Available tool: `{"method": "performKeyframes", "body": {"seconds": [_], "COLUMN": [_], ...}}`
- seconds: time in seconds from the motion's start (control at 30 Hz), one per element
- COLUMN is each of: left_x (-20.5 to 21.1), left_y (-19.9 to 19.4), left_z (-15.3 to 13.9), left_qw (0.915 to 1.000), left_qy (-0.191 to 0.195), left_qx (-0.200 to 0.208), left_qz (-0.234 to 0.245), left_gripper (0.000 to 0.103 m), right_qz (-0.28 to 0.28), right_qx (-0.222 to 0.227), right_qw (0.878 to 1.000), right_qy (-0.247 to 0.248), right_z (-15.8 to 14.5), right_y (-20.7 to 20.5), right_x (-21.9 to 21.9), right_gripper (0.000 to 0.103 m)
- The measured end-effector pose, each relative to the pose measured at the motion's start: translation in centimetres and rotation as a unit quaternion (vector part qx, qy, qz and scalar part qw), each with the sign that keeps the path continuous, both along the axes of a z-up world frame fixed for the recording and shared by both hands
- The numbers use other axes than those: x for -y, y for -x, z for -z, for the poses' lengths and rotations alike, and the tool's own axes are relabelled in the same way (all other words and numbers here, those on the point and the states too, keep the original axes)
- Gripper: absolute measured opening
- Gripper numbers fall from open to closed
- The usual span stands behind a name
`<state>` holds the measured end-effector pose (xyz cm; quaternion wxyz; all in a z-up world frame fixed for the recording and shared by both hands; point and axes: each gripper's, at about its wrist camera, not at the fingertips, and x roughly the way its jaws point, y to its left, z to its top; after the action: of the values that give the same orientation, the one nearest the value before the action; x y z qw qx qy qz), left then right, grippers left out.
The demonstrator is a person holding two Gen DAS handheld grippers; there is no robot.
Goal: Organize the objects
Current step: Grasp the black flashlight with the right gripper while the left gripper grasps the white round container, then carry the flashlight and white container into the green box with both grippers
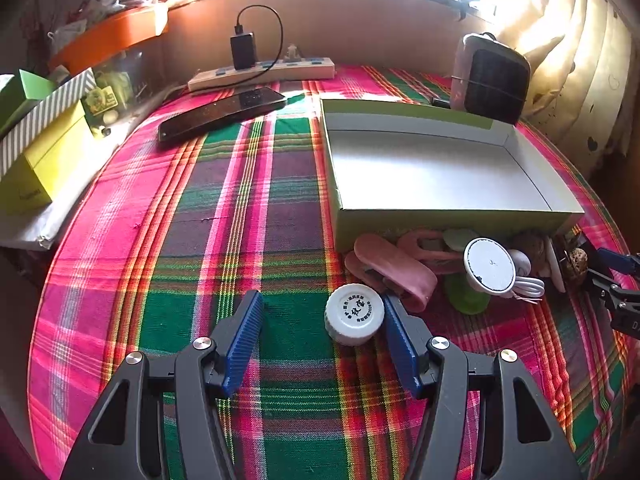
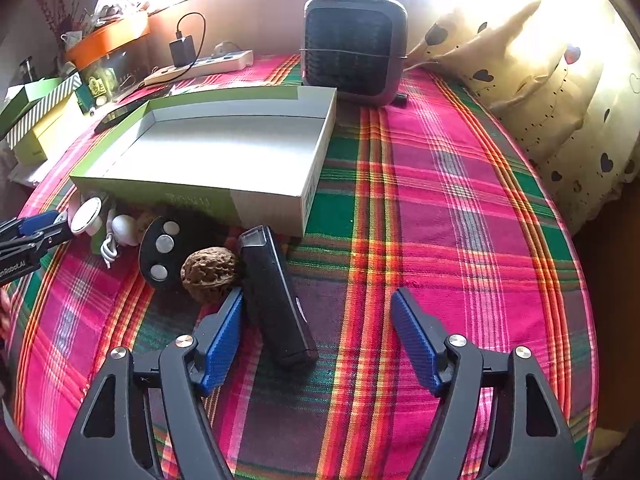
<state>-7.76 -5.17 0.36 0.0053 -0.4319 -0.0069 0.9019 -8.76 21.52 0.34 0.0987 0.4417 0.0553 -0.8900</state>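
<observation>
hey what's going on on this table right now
A person holds a tool in each hand over a plaid tablecloth, sorting small items. The open box holds nothing yet. The left tool is open around a white bottle cap, which sits against one finger. The right tool is open around a black rectangular device; a walnut lies beside it.

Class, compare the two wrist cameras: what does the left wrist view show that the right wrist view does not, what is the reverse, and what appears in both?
Left wrist only: the white bottle cap lying between its open jaws, and the pink clips.

Right wrist only: the black rectangular device between its open jaws, the walnut, and the black disc with three button cells.

Both: the empty green box, the white round charger, the power strip, and the small fan.
</observation>
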Motion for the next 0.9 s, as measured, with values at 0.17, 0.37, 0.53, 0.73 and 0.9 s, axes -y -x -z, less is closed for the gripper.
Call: {"method": "performKeyframes", "body": {"seconds": [0.17,0.37,0.53,0.73,0.9], "left_x": [0.0,0.4,0.7,1.0,1.4], "left_y": [0.1,0.2,0.0,-0.2,-0.2], "left_z": [0.0,-0.1,0.0,0.0,0.0], "left_qw": [1.0000,0.9999,0.9998,0.9998,0.9997], "left_qy": [-0.002,-0.012,-0.014,-0.012,-0.011], "left_qx": [-0.002,-0.004,-0.008,-0.010,-0.011], "left_qz": [-0.001,-0.006,-0.009,-0.015,-0.020], "left_gripper": [0.058,0.054,0.046,0.038,0.030], "right_qz": [-0.007,-0.010,-0.012,-0.011,-0.010], "right_qx": [-0.002,-0.006,-0.008,-0.009,-0.009], "right_qw": [1.000,1.000,1.000,1.000,1.000], "right_qy": [0.002,0.001,0.004,0.006,0.005], "right_z": [0.0,-0.2,-0.2,-0.2,-0.3], "right_y": [-0.1,-0.3,-0.5,-0.6,-0.6], "right_x": [0.3,0.4,0.4,0.3,0.3], "right_gripper": [0.060,0.042,0.036,0.025,0.024]}}
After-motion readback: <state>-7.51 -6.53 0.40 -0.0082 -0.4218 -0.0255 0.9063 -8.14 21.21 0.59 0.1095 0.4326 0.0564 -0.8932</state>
